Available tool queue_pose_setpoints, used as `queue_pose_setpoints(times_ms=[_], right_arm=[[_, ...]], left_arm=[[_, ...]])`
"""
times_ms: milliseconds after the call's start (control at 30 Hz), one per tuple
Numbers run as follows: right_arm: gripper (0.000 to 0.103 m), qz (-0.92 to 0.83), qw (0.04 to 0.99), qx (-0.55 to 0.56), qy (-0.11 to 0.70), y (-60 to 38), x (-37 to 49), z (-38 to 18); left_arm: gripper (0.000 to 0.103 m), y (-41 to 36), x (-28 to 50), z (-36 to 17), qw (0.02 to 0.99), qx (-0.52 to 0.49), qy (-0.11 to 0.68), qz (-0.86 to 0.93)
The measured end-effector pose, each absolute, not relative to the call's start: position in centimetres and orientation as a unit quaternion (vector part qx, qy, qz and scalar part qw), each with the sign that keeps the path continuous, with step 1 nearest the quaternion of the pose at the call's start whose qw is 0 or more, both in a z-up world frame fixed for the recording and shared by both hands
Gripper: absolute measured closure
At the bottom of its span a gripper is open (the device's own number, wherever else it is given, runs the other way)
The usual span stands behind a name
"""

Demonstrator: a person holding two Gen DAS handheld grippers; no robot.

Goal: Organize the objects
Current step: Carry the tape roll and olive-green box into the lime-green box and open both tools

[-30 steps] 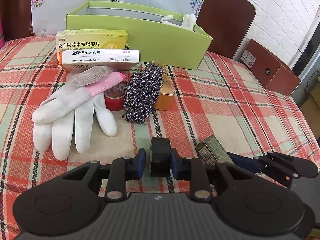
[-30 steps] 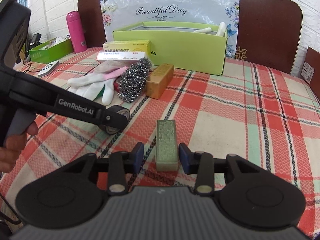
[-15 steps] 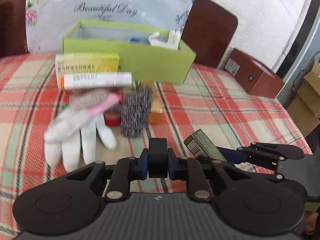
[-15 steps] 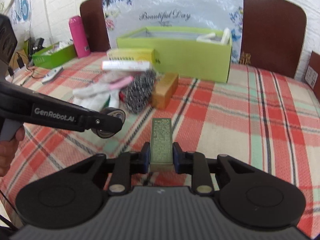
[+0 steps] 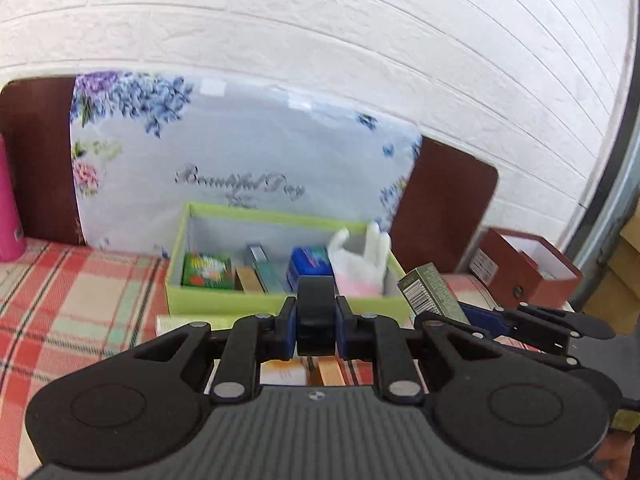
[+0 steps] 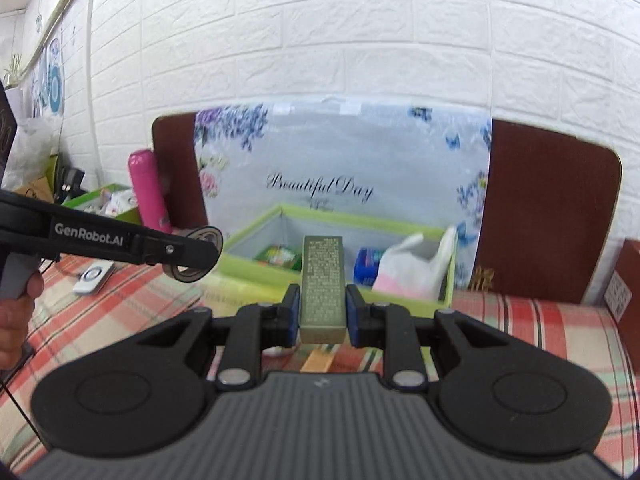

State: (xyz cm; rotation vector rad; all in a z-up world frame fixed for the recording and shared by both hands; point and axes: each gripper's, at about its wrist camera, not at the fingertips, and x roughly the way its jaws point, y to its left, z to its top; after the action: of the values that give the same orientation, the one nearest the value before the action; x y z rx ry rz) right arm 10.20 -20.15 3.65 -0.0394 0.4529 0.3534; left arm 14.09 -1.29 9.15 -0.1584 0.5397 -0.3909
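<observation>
My left gripper [image 5: 316, 316] is shut on a black roll of tape [image 5: 316, 300], held up in the air in front of the lime-green open box [image 5: 240, 304]. The right wrist view shows that roll [image 6: 196, 254] side-on in the left gripper, at the left. My right gripper [image 6: 322, 312] is shut on a long olive-green carton [image 6: 322, 280], also lifted and pointing at the lime-green box [image 6: 256, 268]. That carton [image 5: 430, 294] shows at the right of the left wrist view. Inside the box stand several small packets and a white glove [image 5: 360, 260].
A floral "Beautiful Day" board [image 5: 240, 152] and dark chair backs stand behind the box. A pink bottle [image 6: 148, 188] and a second green tray are at the far left, a brown box [image 5: 520, 264] at the right. A hand [image 6: 16, 312] holds the left gripper over the checked tablecloth [image 5: 60, 300].
Both grippers shut on their objects, the left on the tape roll and the right on the green carton, then lifted them off the table and tilted up toward the lime-green box.
</observation>
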Motion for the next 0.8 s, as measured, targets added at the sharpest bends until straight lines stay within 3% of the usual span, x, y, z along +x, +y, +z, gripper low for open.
queue_pose_setpoints(times_ms=[233, 633, 667, 700, 733, 767, 800], right_arm=[[0.081, 0.158, 0.96, -0.026, 0.228, -18.1, 17.5, 2.5], [0.08, 0.161, 0.948, -0.028, 0.272, -16.2, 25.0, -2.9], [0.073, 0.163, 0.949, -0.031, 0.27, -16.1, 25.2, -3.2], [0.064, 0.16, 0.949, -0.036, 0.269, -16.2, 25.3, -3.4], [0.047, 0.153, 0.952, -0.039, 0.263, -16.3, 25.1, -3.5], [0.037, 0.147, 0.956, -0.043, 0.252, -16.4, 24.8, -3.6], [0.034, 0.142, 0.958, -0.049, 0.243, -16.6, 24.4, -3.6]], left_arm=[[0.084, -1.8, 21.3, 9.3, 0.943, -0.086, 0.274, -0.17], [0.084, -2.3, 28.7, 4.8, 0.933, -0.082, 0.322, -0.14], [0.079, -2.4, 28.8, 4.6, 0.936, -0.079, 0.317, -0.135], [0.055, -2.4, 28.9, 4.4, 0.936, -0.076, 0.318, -0.13], [0.038, -2.3, 28.9, 4.2, 0.936, -0.076, 0.322, -0.123], [0.019, -2.1, 28.7, 4.0, 0.938, -0.08, 0.318, -0.109], [0.018, -1.8, 28.2, 3.8, 0.942, -0.086, 0.308, -0.099]])
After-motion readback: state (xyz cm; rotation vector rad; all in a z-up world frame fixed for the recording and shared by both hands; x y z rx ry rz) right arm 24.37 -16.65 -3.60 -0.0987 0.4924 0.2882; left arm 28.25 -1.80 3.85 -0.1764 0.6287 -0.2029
